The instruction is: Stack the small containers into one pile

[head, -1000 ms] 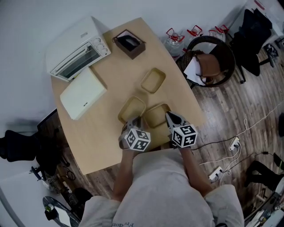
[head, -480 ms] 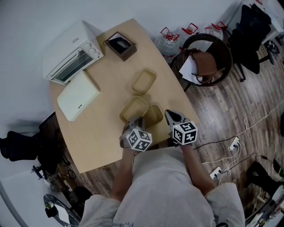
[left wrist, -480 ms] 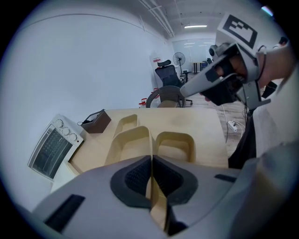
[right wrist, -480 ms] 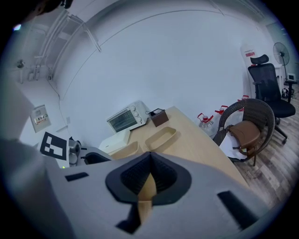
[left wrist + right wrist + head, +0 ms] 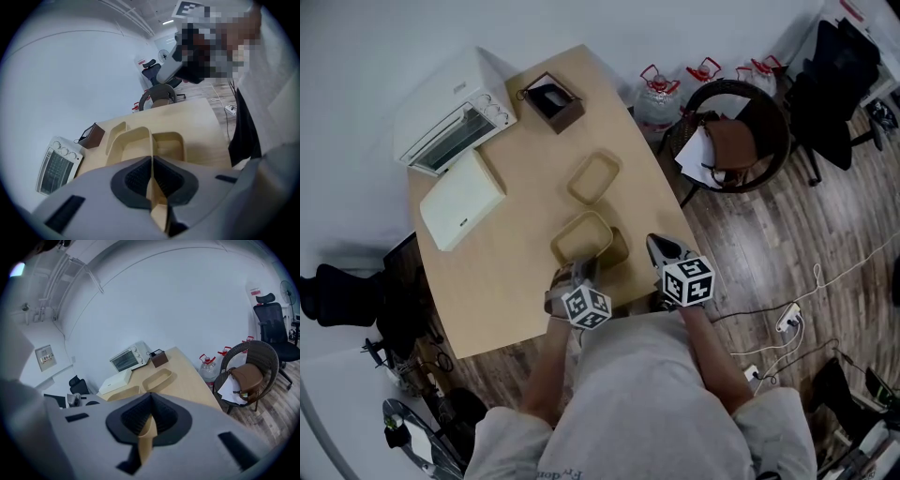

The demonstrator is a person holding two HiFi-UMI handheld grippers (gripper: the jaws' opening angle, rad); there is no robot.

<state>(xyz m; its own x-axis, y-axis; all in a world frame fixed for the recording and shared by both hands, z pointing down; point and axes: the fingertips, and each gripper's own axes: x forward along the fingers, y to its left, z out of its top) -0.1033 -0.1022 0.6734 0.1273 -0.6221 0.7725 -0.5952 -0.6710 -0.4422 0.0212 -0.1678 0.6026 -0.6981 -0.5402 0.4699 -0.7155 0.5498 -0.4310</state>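
Note:
Three tan containers are on the wooden table [image 5: 502,281]. My left gripper [image 5: 579,270] [image 5: 152,185] is shut on the near rim of one container [image 5: 579,234] [image 5: 127,140] and holds it tilted up, overlapping a second container [image 5: 621,246] [image 5: 169,142] on its right. A third container [image 5: 593,178] [image 5: 114,136] [image 5: 157,378] lies further back. My right gripper [image 5: 653,243] [image 5: 149,422] hovers at the table's right edge, shut on a thin tan container rim; the rest of that piece is hidden behind the jaws.
At the far end of the table stand a white toaster oven [image 5: 455,117] [image 5: 129,358], a flat white box [image 5: 461,199] and a brown box [image 5: 553,98] [image 5: 159,358]. A wicker chair [image 5: 731,141] and water bottles [image 5: 661,89] are on the floor to the right.
The left-held container has risen and shifted right, so it now overlaps the second container. My left gripper drew back toward me. The right gripper has barely moved.

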